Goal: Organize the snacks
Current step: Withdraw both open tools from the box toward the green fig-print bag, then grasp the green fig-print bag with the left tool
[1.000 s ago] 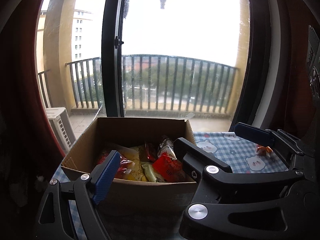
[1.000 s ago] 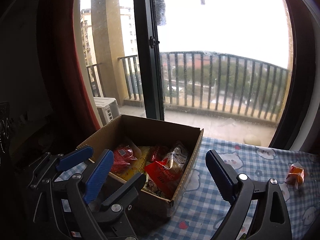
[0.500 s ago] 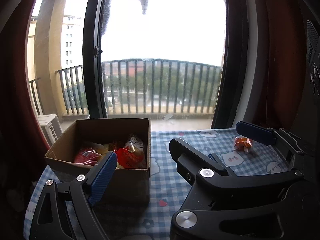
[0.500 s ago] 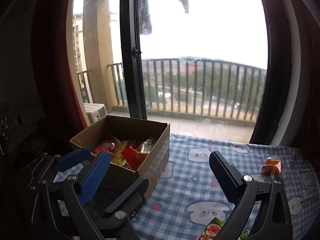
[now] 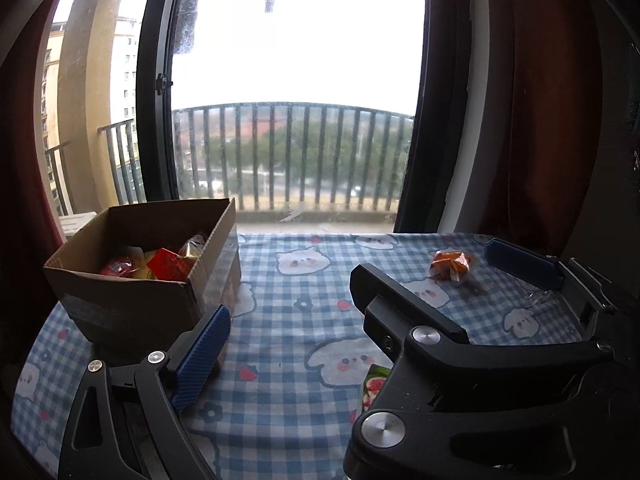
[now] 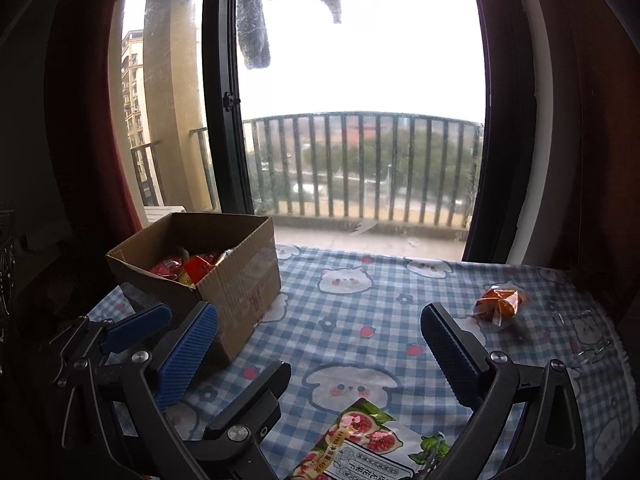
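In the left wrist view, the left tool (image 5: 348, 312) has just been opening and gapes wide and empty over the checked tabletop (image 5: 288, 304); the orange wrapped snack (image 5: 450, 265) lies far right (light, crinkly, likely slippery). In the right wrist view, the right tool (image 6: 318, 344), also just opened wide, hangs empty above the fig snack packet (image 6: 360, 440); best pinched across its flat body.

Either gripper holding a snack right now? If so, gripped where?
Nothing is held. The left gripper and right gripper have just been opening, with nothing between their fingers. The fig snack packet and orange-wrapped snack lie on the tablecloth.
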Motion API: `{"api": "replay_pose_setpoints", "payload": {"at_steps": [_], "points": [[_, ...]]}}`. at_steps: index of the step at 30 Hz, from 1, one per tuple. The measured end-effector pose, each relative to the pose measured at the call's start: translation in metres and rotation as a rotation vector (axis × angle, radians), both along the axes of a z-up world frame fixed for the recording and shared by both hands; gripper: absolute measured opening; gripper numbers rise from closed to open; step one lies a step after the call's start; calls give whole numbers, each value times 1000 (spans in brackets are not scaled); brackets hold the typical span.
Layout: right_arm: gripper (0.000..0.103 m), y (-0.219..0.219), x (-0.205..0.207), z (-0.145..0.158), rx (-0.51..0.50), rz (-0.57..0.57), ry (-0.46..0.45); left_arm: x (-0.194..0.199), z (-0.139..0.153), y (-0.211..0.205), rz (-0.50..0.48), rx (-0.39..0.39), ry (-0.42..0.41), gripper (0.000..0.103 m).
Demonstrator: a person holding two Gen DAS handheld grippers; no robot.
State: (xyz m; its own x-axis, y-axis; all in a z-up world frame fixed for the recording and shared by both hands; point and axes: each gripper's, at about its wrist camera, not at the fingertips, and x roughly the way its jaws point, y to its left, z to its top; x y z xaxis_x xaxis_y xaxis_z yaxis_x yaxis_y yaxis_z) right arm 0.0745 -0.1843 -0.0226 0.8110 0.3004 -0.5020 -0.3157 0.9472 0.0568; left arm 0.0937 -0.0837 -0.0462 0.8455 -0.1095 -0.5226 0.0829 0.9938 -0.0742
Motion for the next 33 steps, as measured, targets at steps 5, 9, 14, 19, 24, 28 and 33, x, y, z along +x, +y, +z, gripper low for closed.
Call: {"api": "replay_pose_setpoints", "payload": {"at_steps": [5,9,14,19,24,28,33], "points": [[103,-29,-5,-18,-6,-30,25,2,-17,-25,-32,3,23,95],[102,-46,-9,-35,-14,-43,49,2,-32,-42,-52,17,44,95],[103,-64,-13,-61,0,-60,88,-2,-56,-58,-78,24,88,95],[103,-74,-17,-88,9,-67,124,-2,-83,-66,-91,14,151,95],[102,-78,-20,-114,9,-69,160,-3,-111,-72,-96,29,215,95],[103,-80,-19,-133,9,-77,208,-1,-127,-74,-98,37,271,94],[103,-81,-15,-149,-6,-104,243,3,-143,-78,-91,36,332,89]]}}
